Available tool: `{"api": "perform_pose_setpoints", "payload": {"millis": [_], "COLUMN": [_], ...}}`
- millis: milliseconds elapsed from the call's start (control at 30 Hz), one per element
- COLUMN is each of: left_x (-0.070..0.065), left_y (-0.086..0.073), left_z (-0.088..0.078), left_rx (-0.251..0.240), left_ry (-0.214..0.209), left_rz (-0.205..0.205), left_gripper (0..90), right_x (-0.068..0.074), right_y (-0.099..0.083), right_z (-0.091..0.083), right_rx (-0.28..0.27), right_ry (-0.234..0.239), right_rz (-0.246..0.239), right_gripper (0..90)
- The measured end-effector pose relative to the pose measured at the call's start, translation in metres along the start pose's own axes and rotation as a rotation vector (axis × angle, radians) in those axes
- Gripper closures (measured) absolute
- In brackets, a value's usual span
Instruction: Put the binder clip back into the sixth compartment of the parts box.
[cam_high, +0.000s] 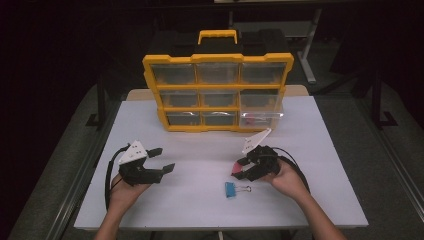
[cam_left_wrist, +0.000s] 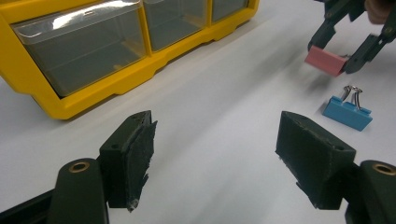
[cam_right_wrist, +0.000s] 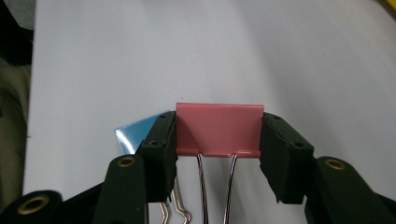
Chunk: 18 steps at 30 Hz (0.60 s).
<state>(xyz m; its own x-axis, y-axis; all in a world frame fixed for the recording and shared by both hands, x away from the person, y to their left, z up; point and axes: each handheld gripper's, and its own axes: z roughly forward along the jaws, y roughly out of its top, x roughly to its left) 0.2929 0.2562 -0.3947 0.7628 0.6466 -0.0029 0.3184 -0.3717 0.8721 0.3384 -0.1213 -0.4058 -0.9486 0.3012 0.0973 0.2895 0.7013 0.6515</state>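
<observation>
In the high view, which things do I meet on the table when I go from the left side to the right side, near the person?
Left gripper, jaws open → blue binder clip lying on the table → right gripper, gripping a pink binder clip.

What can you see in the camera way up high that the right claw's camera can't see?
High view alone: the yellow drawer box with its handle at the back of the table, its bottom right drawer pulled out a bit, and the left claw, open with nothing in it, plus both hands. Right gripper view alone: a close look at the pink clip's wire handles running back between the pads. Both share: the white table, the right claw squeezing the pink clip by its ends, and the blue clip lying nearby.
</observation>
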Motion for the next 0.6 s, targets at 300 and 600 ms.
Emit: {"api": "perform_pose_setpoints", "payload": {"millis": [300,600], "left_x": [0.0,0.0], "left_y": [0.0,0.0], "left_z": [0.0,0.0], "left_rx": [0.0,-0.005], "left_ry": [0.001,0.002], "left_rz": [-0.004,-0.004], "left_gripper": [27.8,27.8], "right_x": [0.002,0.001], "right_y": [0.013,0.029], "right_z": [-0.019,-0.04], "right_rx": [-0.028,-0.045], "right_ry": [0.008,0.011], "right_rz": [-0.019,-0.046], "right_gripper": [48.5,48.6]}}
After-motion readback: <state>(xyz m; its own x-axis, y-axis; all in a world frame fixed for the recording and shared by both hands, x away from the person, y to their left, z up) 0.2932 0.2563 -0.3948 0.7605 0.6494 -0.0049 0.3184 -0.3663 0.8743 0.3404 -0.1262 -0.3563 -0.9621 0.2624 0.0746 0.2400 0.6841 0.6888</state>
